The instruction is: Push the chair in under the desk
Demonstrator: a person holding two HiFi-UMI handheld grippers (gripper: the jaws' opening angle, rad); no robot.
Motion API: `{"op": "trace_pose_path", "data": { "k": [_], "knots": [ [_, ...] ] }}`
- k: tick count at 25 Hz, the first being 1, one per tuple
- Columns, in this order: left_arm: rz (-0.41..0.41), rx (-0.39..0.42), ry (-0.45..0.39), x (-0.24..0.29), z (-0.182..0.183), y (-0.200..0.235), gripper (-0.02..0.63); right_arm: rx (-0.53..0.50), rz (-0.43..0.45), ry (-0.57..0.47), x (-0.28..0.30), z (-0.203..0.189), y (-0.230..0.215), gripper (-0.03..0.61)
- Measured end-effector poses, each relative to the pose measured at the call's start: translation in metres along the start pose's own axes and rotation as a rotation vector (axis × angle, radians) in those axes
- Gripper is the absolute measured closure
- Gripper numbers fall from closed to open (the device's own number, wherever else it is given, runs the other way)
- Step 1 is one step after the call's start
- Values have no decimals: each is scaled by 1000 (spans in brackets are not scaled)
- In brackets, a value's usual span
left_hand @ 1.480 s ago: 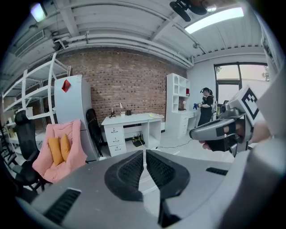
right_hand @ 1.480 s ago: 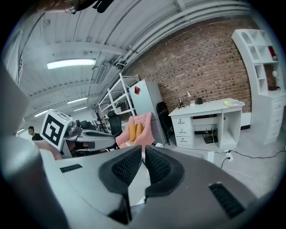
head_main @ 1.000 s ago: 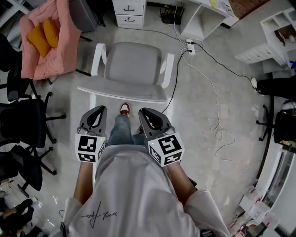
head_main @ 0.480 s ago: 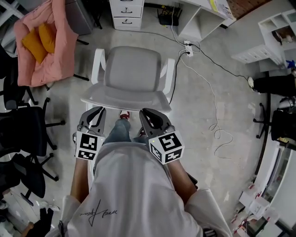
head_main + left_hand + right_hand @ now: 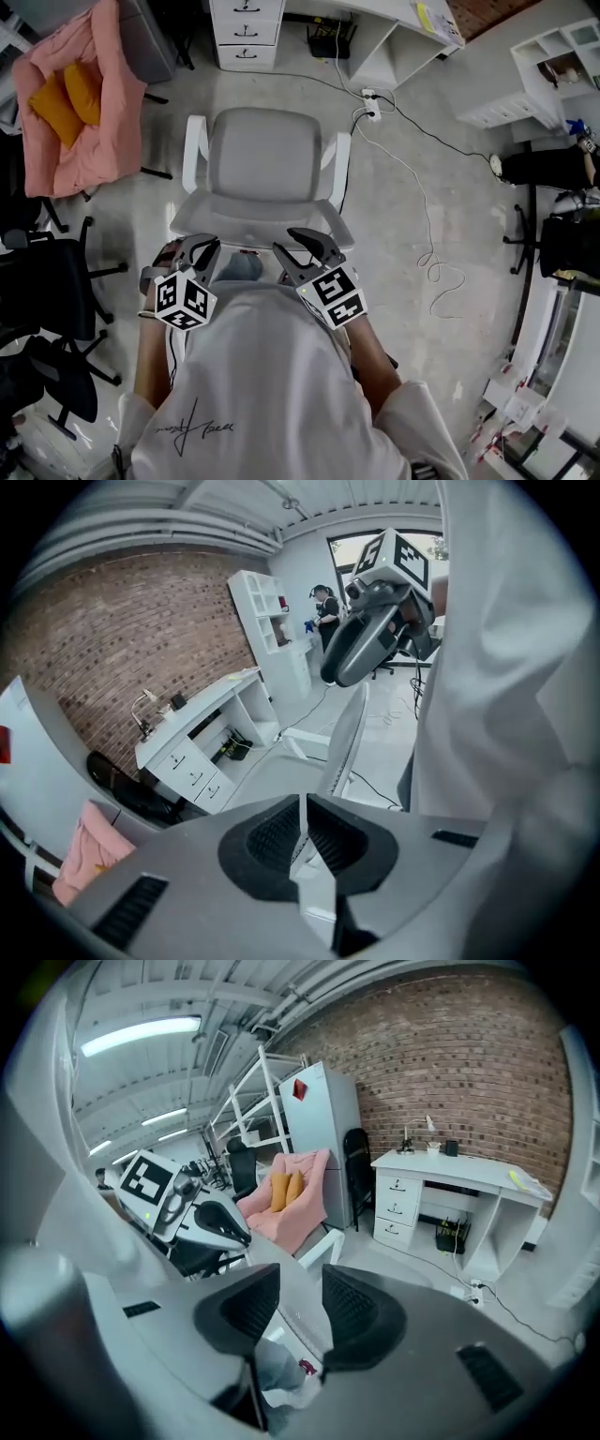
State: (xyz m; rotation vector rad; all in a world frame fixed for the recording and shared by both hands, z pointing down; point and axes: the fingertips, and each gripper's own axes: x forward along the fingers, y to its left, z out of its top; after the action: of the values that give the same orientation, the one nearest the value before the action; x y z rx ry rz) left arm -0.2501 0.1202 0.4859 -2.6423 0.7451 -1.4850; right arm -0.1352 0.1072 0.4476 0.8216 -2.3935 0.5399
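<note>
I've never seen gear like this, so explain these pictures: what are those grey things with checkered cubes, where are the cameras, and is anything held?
They are hand-held claws, one in each hand of a person. One picture looks down from a head camera; the others look along each claw. The person stands behind a grey chair. The left claw is shut, seemingly empty. The right claw is opening, the chair's backrest edge between its jaws. The white desk stands beyond.

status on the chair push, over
Left tool shut, at chair back. Right tool opening, back edge in its gap, no grip. Chair short of desk. Power strip and cables on floor ahead right.
</note>
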Motion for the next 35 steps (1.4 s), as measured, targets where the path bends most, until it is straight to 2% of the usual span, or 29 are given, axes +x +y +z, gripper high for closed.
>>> {"op": "trace_pose_path", "data": {
  "k": [4,8,12,22,28,33,35],
  "knots": [
    [-87,55,14,2,-11,0,606,-46,26,70,12,-9,5,415],
    [-143,74,16,5,-18,-1,601,-70,30,121,16,-18,1,405],
    [-186,58,30,6,-23,-2,550,-109,68,173,15,-28,3,398],
    [-183,-3,20,10,-29,-2,517,-176,96,266,22,-52,6,396],
    [-170,33,40,10,-29,-1,517,-226,96,310,27,-63,6,396],
    [-228,56,78,14,-35,-14,446,-278,95,345,32,-71,8,396],
    [-225,72,90,17,-36,-15,436,-293,93,351,33,-73,8,396]
  ]
}}
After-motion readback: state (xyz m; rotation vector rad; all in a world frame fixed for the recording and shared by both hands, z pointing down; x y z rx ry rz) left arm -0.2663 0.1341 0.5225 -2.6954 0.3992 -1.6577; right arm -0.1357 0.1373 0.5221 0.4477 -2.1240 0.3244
